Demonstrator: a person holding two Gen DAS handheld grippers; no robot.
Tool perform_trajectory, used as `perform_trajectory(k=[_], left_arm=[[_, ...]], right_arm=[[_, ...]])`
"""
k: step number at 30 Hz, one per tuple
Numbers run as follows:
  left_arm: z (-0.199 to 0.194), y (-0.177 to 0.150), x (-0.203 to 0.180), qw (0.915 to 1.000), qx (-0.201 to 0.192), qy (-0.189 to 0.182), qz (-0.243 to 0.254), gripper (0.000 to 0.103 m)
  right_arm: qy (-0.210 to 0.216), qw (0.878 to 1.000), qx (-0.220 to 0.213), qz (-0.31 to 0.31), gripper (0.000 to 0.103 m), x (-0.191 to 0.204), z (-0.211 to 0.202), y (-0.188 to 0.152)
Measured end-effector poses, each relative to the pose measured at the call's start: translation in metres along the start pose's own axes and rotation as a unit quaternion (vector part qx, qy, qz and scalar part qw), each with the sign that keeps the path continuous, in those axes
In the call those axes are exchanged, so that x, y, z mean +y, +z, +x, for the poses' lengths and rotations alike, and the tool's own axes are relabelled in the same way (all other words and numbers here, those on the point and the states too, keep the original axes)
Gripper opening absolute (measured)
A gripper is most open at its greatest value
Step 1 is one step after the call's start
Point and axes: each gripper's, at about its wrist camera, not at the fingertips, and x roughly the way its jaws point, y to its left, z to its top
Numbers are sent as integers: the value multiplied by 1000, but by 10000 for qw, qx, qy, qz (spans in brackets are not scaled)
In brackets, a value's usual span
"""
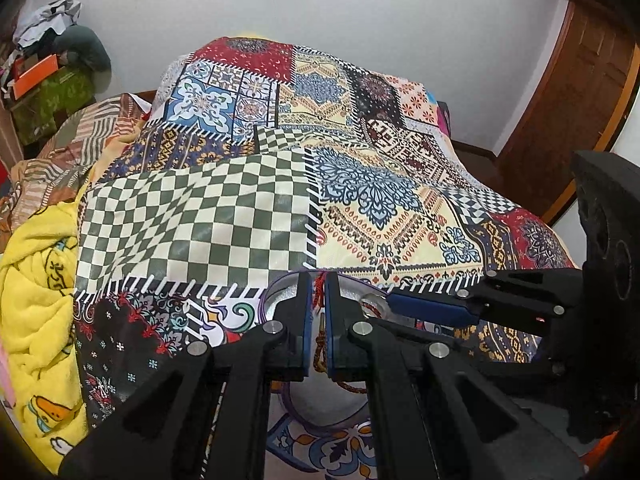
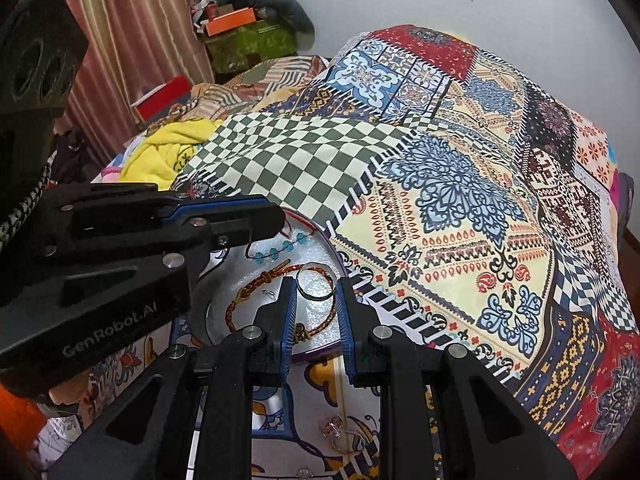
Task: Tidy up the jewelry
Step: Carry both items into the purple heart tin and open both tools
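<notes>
Left tongs (image 1: 317, 300): nearly pressed together, pinching one red cord bracelet (image 1: 319, 294), its cord running 6 to 12 o'clock. Right tongs (image 2: 316, 300): spread, either side of one silver ring (image 2: 315, 285) on the tray (image 2: 320, 354). Tray, purple-rimmed, also held one braided orange bracelet (image 2: 256, 286) and one teal-beaded bracelet (image 2: 276, 251). At 6 o'clock, one rose-gold piece (image 2: 340, 436) on the patchwork bedspread (image 2: 460, 240), open at 2 o'clock.

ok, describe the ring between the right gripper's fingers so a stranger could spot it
On the patchwork bedspread sits a round silver tray. At its right edge, between the right gripper fingers, lies the ring: a plain silver metal hoop, unlike the braided cord bracelet beside it.
</notes>
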Motion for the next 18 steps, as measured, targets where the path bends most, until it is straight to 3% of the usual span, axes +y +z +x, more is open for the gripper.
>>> perform_trajectory(k=[10,15,18], left_arm=[[-9,-5,-7,9997,-42,119,207,3],[-19,-6,-6,9996,-122,185,185,11],[-27,-6,-4,9994,-189,232,150,22]], right_arm=[[-76,9999,104,-15,18,1,9,2],[-166,9997,124,-89,18,4,9,2],[-153,9997,173,-85,18,6,8,2]])
